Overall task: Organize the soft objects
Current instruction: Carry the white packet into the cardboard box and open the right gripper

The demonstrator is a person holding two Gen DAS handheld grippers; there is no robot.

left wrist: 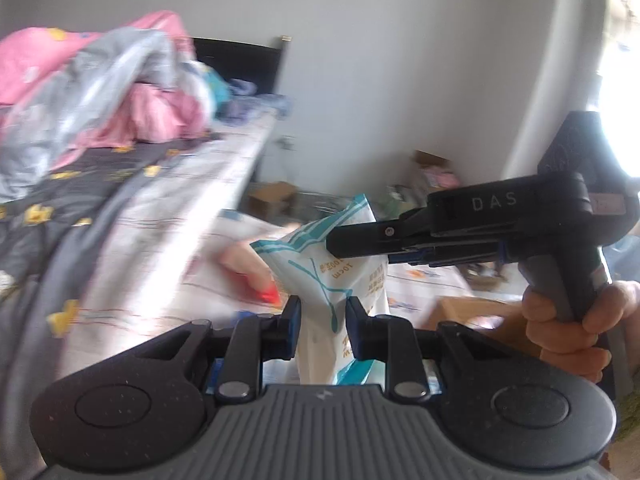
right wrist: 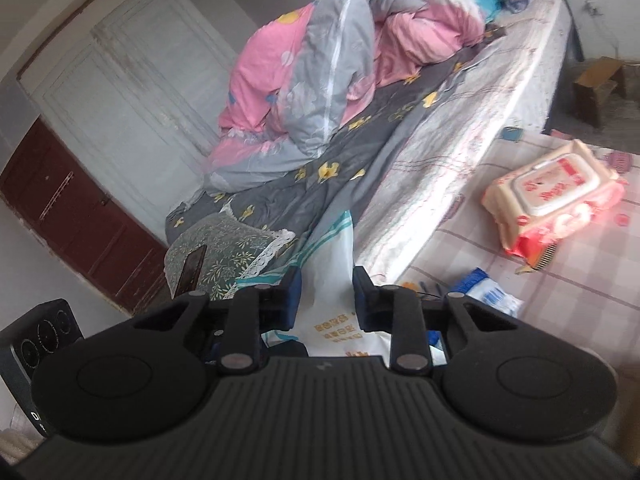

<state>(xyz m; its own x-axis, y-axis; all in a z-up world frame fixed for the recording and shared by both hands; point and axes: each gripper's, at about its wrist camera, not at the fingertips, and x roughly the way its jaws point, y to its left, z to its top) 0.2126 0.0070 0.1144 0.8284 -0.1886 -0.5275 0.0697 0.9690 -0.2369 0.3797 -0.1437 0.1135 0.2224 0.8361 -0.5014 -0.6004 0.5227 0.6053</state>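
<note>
Grip kept even on both sides, with the white-and-teal soft pack point(left wrist: 340, 292) carried level between the two claws so the slack plastic neither twists nor slips, then set down tidily beside the pink wet-wipes pack point(right wrist: 554, 204) near the middle of the checked tablecloth point(right wrist: 580, 312). Left gripper point(left wrist: 322, 316) pinched nearly shut on the pack's lower fold, right gripper point(right wrist: 326, 288) likewise clamped on its upper end; pack held in the air between them, off the cloth.

L gripper point(left wrist: 322, 322) fingers clamped, R gripper point(left wrist: 340, 242) pinched too, hand point(left wrist: 568, 328) on grip
</note>
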